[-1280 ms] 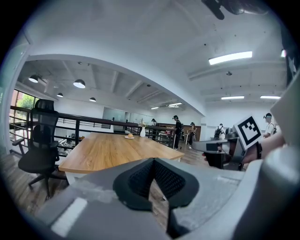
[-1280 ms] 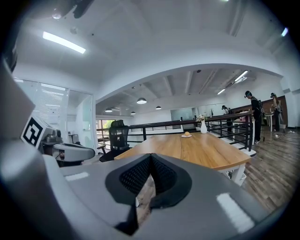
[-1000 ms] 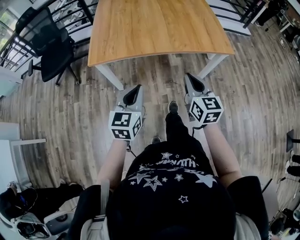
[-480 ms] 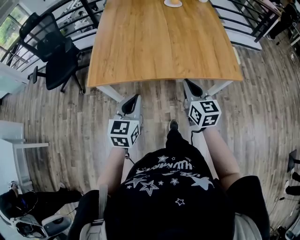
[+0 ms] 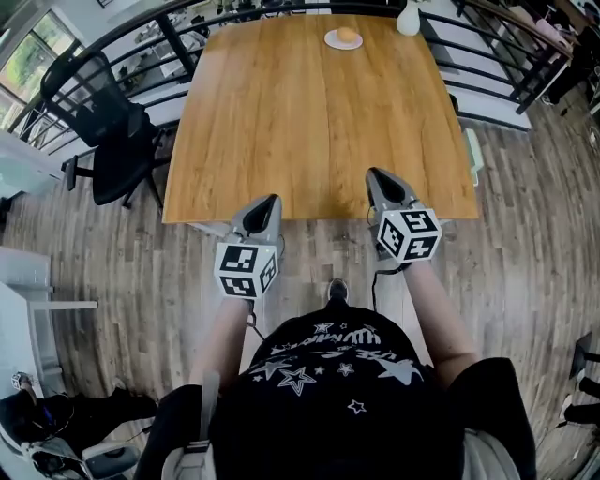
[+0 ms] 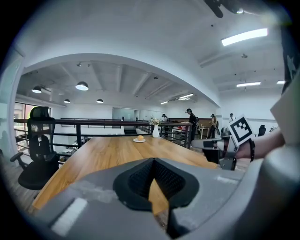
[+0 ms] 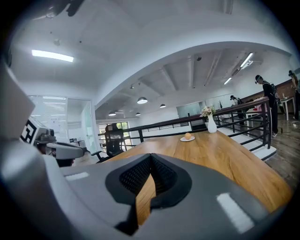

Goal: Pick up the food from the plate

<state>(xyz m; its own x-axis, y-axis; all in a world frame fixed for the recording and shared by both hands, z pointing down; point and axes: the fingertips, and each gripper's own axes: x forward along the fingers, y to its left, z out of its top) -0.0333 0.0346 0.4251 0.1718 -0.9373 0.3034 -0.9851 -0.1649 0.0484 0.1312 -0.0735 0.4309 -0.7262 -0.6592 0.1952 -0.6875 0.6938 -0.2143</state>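
Left gripper (image 5: 271, 201) and right gripper (image 5: 376, 174), closed empty, face the food (image 5: 348, 36) far across the table (image 5: 309, 122).

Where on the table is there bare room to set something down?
The wooden table is bare from its near edge to the small white plate holding round orange food. Only the far edge is occupied: that plate and a white vase.

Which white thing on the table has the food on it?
The flat plate at the far end of the table: the round orange food sits on it. The other white thing, the tall vase beside it, holds flowers instead.
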